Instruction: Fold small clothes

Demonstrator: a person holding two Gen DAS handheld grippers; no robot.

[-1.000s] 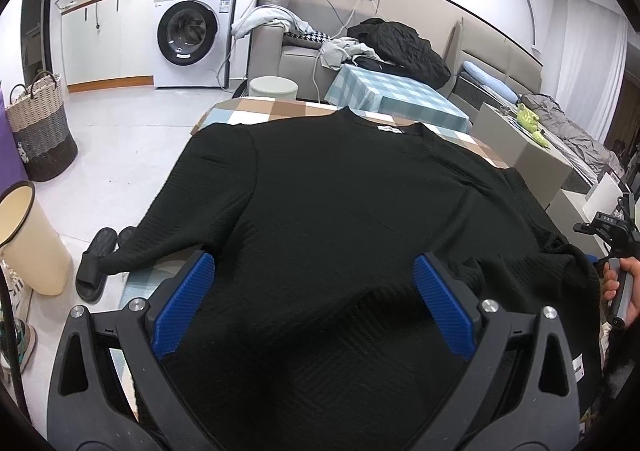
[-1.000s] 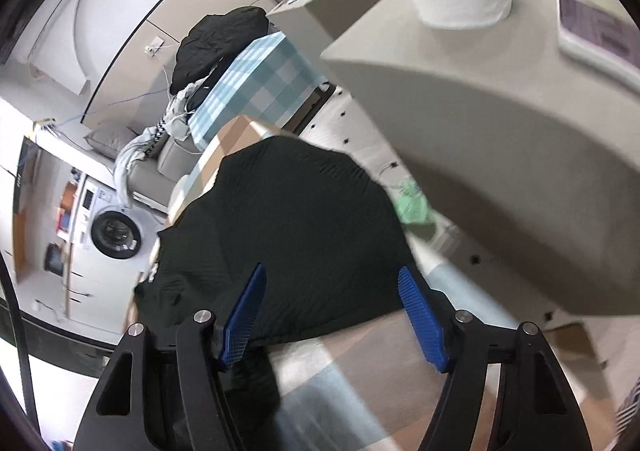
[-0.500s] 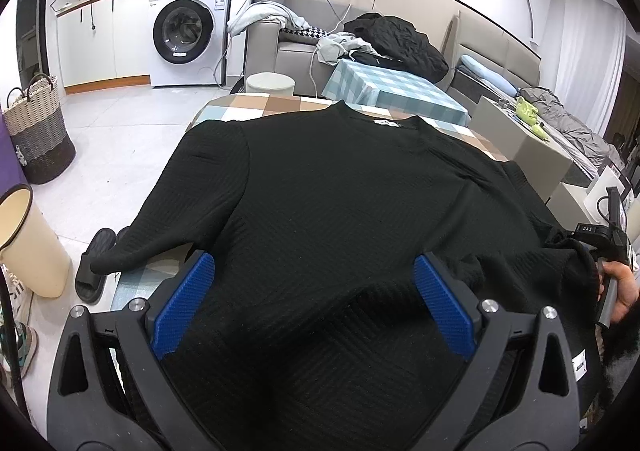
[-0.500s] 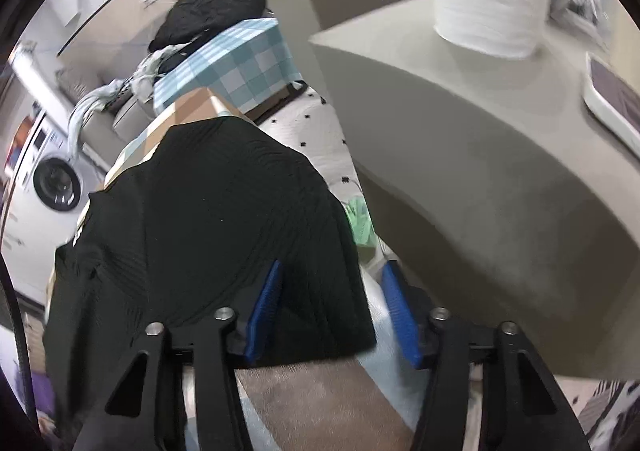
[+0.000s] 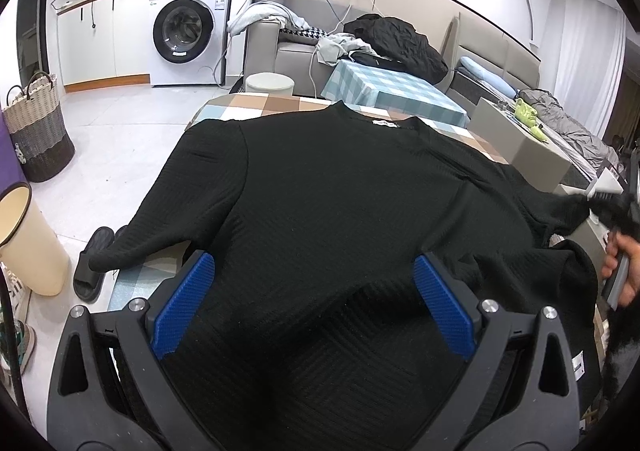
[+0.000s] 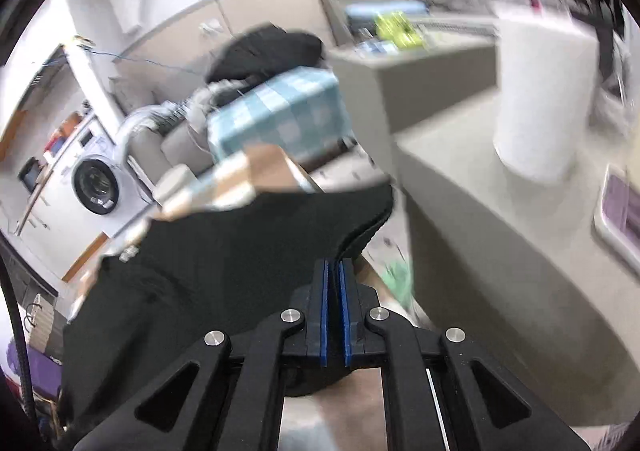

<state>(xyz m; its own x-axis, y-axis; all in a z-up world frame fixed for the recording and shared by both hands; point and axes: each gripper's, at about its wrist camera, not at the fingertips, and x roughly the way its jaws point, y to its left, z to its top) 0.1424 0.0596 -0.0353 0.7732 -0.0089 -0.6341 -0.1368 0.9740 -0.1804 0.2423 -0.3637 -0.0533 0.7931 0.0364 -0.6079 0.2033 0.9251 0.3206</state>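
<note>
A black long-sleeved sweater (image 5: pixel 332 195) lies spread flat on a checked table (image 5: pixel 264 107), neck at the far end. My left gripper (image 5: pixel 312 299) is open, its blue pads wide apart just above the hem. The left sleeve (image 5: pixel 168 227) hangs over the table's left edge. My right gripper (image 6: pixel 335 283) is shut on the right sleeve (image 6: pixel 288 235) and holds it lifted off the table. In the left wrist view the right gripper (image 5: pixel 624 207) shows at the far right with the sleeve end raised.
A cream bin (image 5: pixel 28 243) and a black slipper (image 5: pixel 90 267) stand on the floor at the left. A grey counter (image 6: pixel 500 219) with a white paper roll (image 6: pixel 540 99) is close on the right. A washing machine (image 5: pixel 188 39) and a sofa stand behind.
My right gripper has closed on the right sleeve and lifted it. The left gripper has stayed open over the hem.
</note>
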